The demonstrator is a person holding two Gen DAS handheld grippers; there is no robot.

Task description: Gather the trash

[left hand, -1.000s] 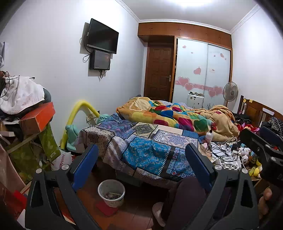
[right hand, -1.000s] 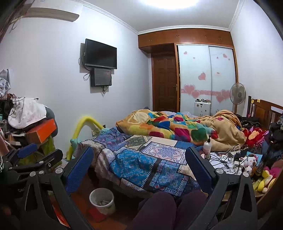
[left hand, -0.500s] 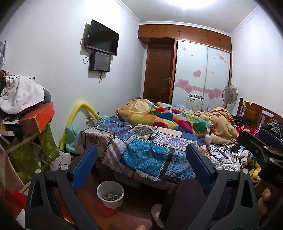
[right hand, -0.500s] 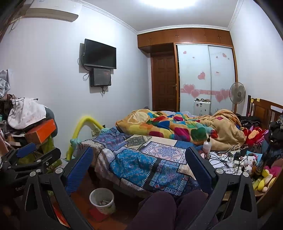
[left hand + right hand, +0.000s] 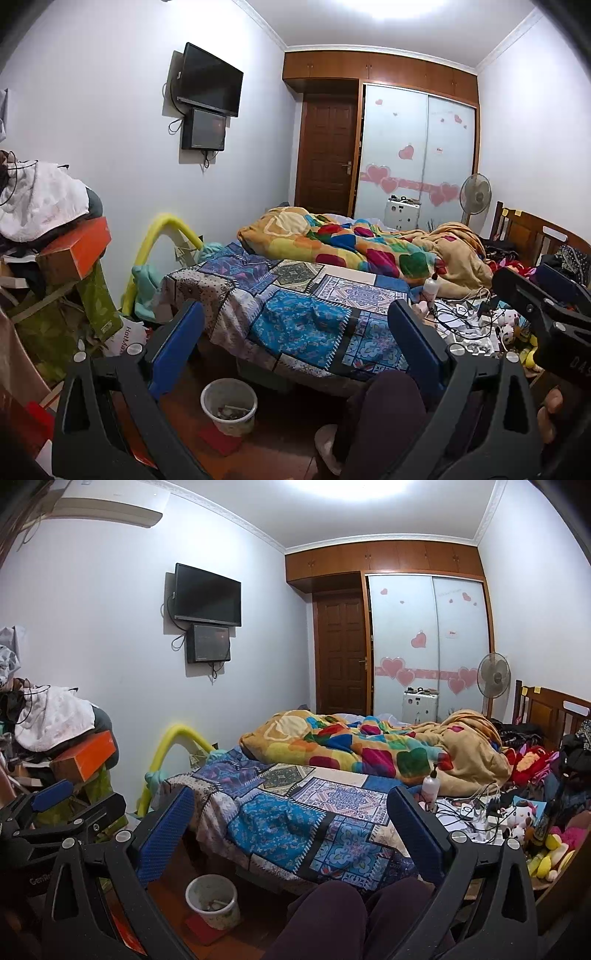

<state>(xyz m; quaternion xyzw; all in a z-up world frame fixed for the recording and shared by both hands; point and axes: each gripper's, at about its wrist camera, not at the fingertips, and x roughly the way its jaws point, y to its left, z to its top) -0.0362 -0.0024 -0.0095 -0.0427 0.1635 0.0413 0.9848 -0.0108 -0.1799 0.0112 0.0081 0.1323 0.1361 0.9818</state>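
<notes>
A white trash bin with some scraps inside stands on the wooden floor by the bed; it also shows in the right wrist view. My left gripper is open and empty, held above the floor facing the bed. My right gripper is open and empty too, held level beside it. The right gripper also shows at the right edge of the left wrist view, and the left gripper at the left edge of the right wrist view. No piece of trash is in either gripper.
A bed with a patchwork cover and a colourful blanket fills the middle. Cables, a bottle and toys clutter its right side. Boxes and clothes pile up at left. My knees are below the grippers.
Both views have drifted slightly; the left wrist view has shifted a little so the bin sits lower. Both grippers stay open and empty.
</notes>
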